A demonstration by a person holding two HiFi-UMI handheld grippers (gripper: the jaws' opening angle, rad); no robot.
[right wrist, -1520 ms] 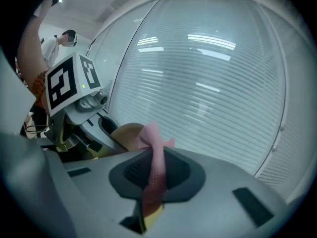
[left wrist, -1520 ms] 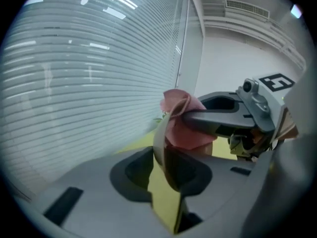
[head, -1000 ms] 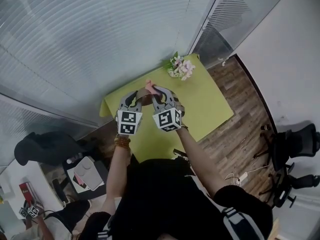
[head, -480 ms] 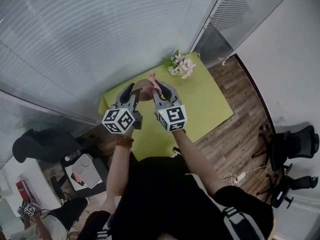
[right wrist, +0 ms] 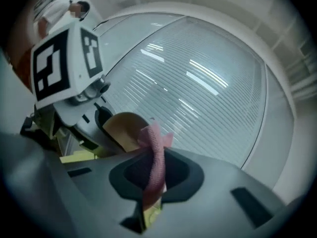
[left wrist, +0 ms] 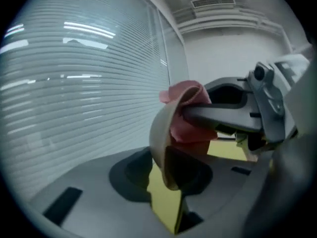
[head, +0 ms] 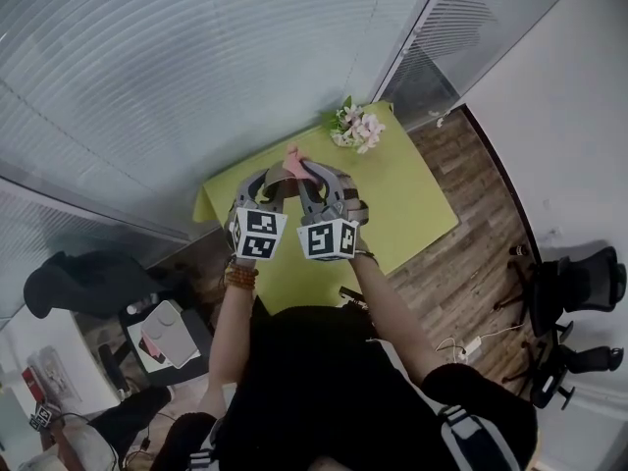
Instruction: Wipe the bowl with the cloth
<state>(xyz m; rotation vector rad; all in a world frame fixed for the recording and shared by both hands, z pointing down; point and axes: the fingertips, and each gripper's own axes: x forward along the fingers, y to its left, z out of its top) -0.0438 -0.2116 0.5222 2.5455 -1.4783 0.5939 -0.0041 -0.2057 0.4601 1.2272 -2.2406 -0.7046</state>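
Pinching the pink cloth (right wrist: 157,157), the right gripper (right wrist: 156,176) has its jaws shut tight, and the cloth rises from between them as a twisted strip. The left gripper (left wrist: 161,177) has jaws partly apart that have just been opening. The wall of the bowl (left wrist: 159,133) sits between them, and the bowl is carried on its side in the air above the green bench (head: 412,204). How firmly the pads press that wall is hard to make out.

From the left gripper view, the right jaws reach over the rim with the cloth bunched against the inside, so most of the hollow is hidden. In the head view the two marker cubes cover both sets of jaws, and only a sliver of bowl and a tip of cloth show past them. The person's arms cut off the bench's near edge.

Counted: one bowl, one cloth, two grippers, and one bunch of flowers (head: 355,130) at the bench's far corner, well apart from the bowl.
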